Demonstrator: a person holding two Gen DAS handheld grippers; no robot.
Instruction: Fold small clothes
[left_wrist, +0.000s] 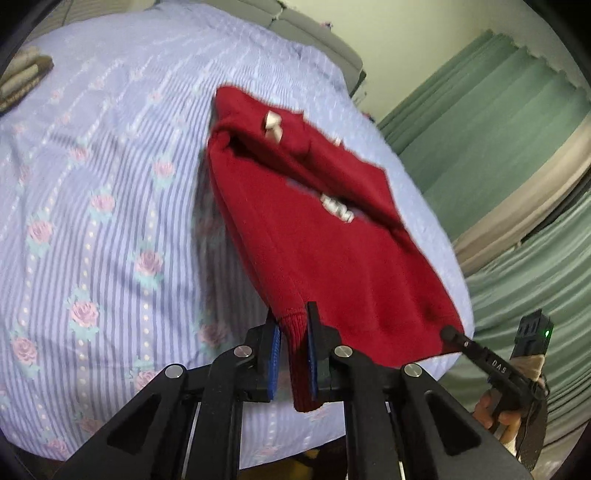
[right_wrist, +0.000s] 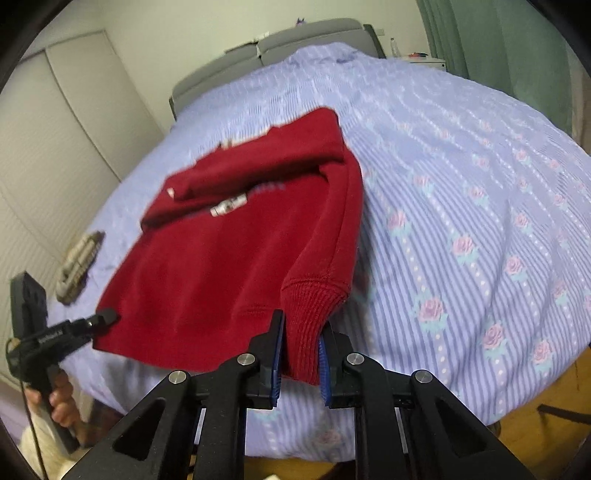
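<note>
Left wrist view showed the left gripper (left_wrist: 293, 332) and right gripper (right_wrist: 301, 345) each clamping a near hem corner of the partly folded red knit sweater (left_wrist: 314, 229) on the striped floral bedspread (left_wrist: 92, 184); the final fold remained.

Bed (right_wrist: 461, 184) in striped floral sheet; red sweater (right_wrist: 229, 258), folded beige cloth (right_wrist: 79, 264) on it.

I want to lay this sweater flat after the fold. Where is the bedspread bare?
Bare bedspread lies right of the sweater up to the headboard, and between the sweater and the folded pile. It is crowded at the near edge, where both grippers pinch the hem.
</note>
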